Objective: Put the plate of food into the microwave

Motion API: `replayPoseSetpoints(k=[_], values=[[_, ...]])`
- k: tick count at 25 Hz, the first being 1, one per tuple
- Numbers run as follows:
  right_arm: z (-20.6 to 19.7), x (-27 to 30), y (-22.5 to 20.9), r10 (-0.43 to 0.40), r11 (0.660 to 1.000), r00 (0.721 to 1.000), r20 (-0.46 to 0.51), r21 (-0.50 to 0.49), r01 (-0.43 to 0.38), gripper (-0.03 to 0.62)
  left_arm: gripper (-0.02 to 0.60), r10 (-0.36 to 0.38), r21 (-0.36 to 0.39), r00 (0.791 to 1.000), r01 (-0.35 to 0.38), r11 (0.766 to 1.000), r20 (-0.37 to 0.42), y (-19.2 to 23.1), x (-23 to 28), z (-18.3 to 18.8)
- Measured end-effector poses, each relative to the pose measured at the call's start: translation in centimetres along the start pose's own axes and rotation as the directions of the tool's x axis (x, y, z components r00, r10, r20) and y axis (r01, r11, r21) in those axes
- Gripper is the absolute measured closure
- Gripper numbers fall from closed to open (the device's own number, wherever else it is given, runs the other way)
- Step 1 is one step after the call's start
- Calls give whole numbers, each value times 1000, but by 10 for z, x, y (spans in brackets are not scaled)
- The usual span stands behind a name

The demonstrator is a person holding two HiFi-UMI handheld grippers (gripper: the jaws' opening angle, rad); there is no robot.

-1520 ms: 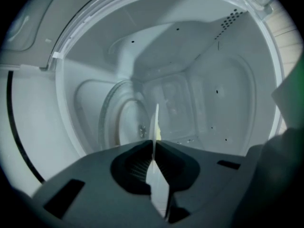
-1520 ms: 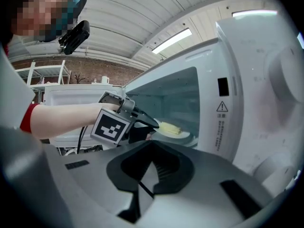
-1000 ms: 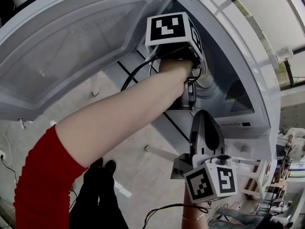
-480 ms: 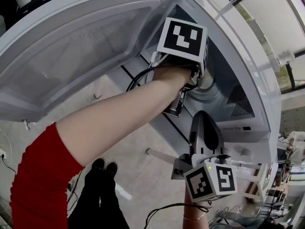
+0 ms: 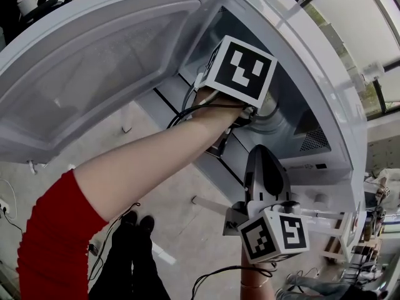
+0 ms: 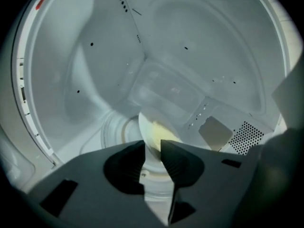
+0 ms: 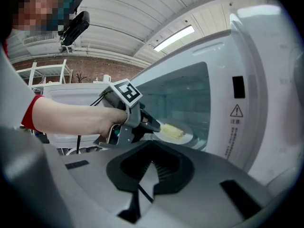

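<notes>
1. Microwave (image 5: 325, 86) stands with its door (image 5: 94, 67) swung wide open, at 10 o'clock of the cavity in the head view.
2. Left tool (image 6: 152, 144) reaches into the cavity on a bare forearm with a red sleeve (image 5: 50, 230).
3. Left tool jaws are apart and have just been opening. The near rim of the plate (image 6: 148, 125) sits in the gap between them, and the pads are not pressing on it.
4. The plate is inside the microwave, low in the cavity on the round turntable (image 6: 114, 132), at 12 o'clock of the left tool tips. In the left gripper view it looks tilted.
5. Yellow food (image 6: 164, 133) lies on the plate, just past the jaw tips.
6. Perforated vent (image 6: 244, 137) is on the cavity wall at 3 o'clock of the plate.
7. Right tool (image 7: 151, 165) is outside the microwave, at 6 o'clock of the left tool in the head view and well apart from the plate. Its jaws are together with nothing gripped, and a thin black cable (image 7: 145, 194) crosses below the tips.
8. Right gripper view shows the left tool's tips at the plate rim, with a warning label (image 7: 236, 110) on the microwave front at 3 o'clock.
</notes>
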State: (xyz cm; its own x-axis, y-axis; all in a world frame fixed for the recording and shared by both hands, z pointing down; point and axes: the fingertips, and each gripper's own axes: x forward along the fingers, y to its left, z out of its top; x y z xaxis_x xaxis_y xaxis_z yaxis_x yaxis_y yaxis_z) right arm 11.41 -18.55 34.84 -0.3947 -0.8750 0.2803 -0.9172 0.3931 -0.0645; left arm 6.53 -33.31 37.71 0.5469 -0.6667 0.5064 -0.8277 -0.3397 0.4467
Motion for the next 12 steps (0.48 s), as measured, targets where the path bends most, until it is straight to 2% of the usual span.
replayPoseSetpoints(k=[3,6,12], values=[[-2,0,-1,1,1000,1000,-7,5,-1,582,474,24,32,1000,-24,999,16,4,-2,2],[-4,1,-1,2,1000,1000,-13,7,-2,582,469,16,68,1000,-16,998,4,-2,0,1],[-3,0,-2,4,1000,1000,-12,12,-4,582,465,48,144,999,-46,989,-11,-2,2,1]])
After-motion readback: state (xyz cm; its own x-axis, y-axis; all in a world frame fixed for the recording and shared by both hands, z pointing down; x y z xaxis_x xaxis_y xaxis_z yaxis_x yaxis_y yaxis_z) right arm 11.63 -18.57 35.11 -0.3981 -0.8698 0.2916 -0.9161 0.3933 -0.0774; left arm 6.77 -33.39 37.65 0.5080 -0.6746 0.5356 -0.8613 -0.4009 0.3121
